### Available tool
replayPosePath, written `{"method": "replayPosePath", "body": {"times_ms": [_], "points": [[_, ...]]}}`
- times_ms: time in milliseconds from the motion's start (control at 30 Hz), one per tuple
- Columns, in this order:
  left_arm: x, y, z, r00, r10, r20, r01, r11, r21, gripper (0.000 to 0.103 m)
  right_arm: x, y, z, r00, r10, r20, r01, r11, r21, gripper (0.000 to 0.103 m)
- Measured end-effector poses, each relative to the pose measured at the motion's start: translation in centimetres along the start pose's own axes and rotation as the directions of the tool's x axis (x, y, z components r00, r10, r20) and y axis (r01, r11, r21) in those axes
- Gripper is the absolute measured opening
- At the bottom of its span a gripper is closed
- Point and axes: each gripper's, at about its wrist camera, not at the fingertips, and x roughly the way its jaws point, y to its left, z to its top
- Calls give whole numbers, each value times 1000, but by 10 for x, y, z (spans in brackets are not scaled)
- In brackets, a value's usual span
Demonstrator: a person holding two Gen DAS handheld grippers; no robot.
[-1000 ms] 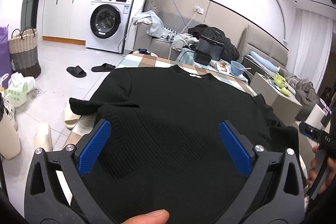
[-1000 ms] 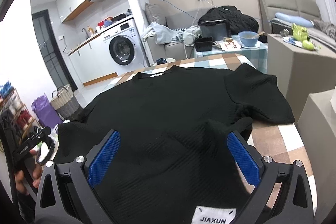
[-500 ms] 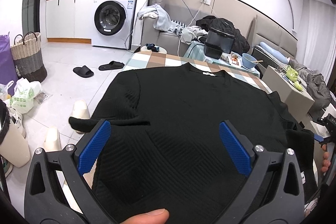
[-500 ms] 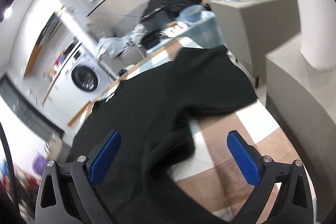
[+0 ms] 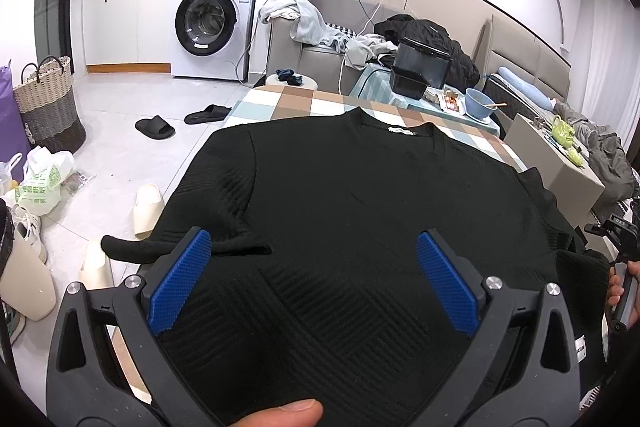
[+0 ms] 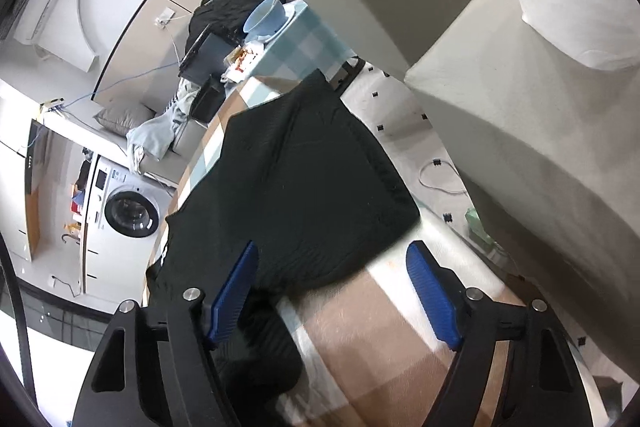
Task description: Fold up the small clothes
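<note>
Left hand-held gripper (image 5: 314,281): jaws wide apart, nothing clamped between the blue pads (image 5: 180,285). It hangs over the lower body of the black sweater (image 5: 360,211), which lies flat on the checked tabletop (image 5: 288,103), neckline at the far side from this gripper. The sweater's left sleeve (image 5: 180,247) is folded in across the body just ahead of the left pad, cuff hanging past the tabletop edge. A thumb (image 5: 280,413) shows at the near edge of that view.

Right hand-held gripper (image 6: 332,293): jaws apart and have just been closing, no cloth pressed between them. It sits rolled to one side over the sweater's right sleeve (image 6: 320,179); the sleeve hem lies between the pads, bare checked tabletop under the right pad.
</note>
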Motion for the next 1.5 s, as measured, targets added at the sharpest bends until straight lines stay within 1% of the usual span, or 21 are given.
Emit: {"method": "replayPosePath", "body": {"times_ms": [67,233,300,333,400,500,600,667,733,767,833,900,967,1033,1067,1100,1233,1333,1367,1433,1500], "points": [[6,-2,2,1000,-4,-4,4,1000,2,102,4,5,4,1000,-22,13,22,1000,-5,77],[15,-7,3,1000,-20,-1,20,1000,12,102,20,18,7,995,-94,37,96,994,-44,58],[15,-8,1,1000,-23,0,23,1000,14,102,22,20,7,991,-131,39,134,989,-61,37],[15,-9,0,1000,-25,-2,25,1000,13,102,24,20,7,987,-156,43,158,985,-70,32],[14,-8,-3,1000,-26,-5,26,1000,12,102,25,20,7,985,-166,46,169,982,-79,10],[12,-6,-5,1000,-26,-2,26,1000,14,102,21,28,7,983,-164,82,172,980,-101,8],[12,-2,-6,1000,-27,2,27,1000,6,102,7,51,7,984,-113,140,135,978,-157,8],[11,1,-9,1000,-27,4,27,1000,-4,102,-3,81,3,985,-25,171,63,973,-221,8],[13,5,-11,1000,-22,4,22,1000,-17,102,-6,109,-3,985,69,159,-21,958,-284,8],[13,8,-11,1000,-19,3,19,1000,-22,102,-5,133,-12,984,129,123,-79,934,-349,8],[10,16,-13,1000,-10,2,10,999,-32,102,-1,163,-31,982,182,43,-146,891,-431,8],[9,21,-14,1000,5,2,-5,999,-40,102,15,192,-61,970,220,-98,-239,829,-506,8],[9,27,-14,1000,29,1,-29,998,-50,102,32,204,-86,964,186,-192,-263,791,-553,9],[9,36,-14,999,54,-1,-54,996,-73,102,53,207,-107,960,100,-262,-242,769,-591,17],[8,42,-14,998,66,-4,-66,994,-86,102,61,204,-115,952,71,-298,-244,764,-597,26],[9,48,-14,997,83,-8,-83,991,-105,102,65,200,-120,946,69,-316,-253,767,-590,27],[7,78,-15,994,107,-23,-109,975,-194,102,70,183,-119,948,72,-311,-241,800,-550,34],[7,100,-17,992,122,-35,-127,958,-257,102,81,174,-120,954,-4,-300,-170,817,-551,39],[6,108,-19,991,127,-43,-134,950,-282,102,84,171,-119,948,-21,-318,-164,825,-541,39],[4,125,-23,990,128,-52,-138,929,-342,102,77,171,-125,950,9,-313,-183,828,-529,40],[2,142,-29,993,105,-59,-120,900,-420,102,71,171,-121,952,21,-304,-189,824,-534,48]]}}
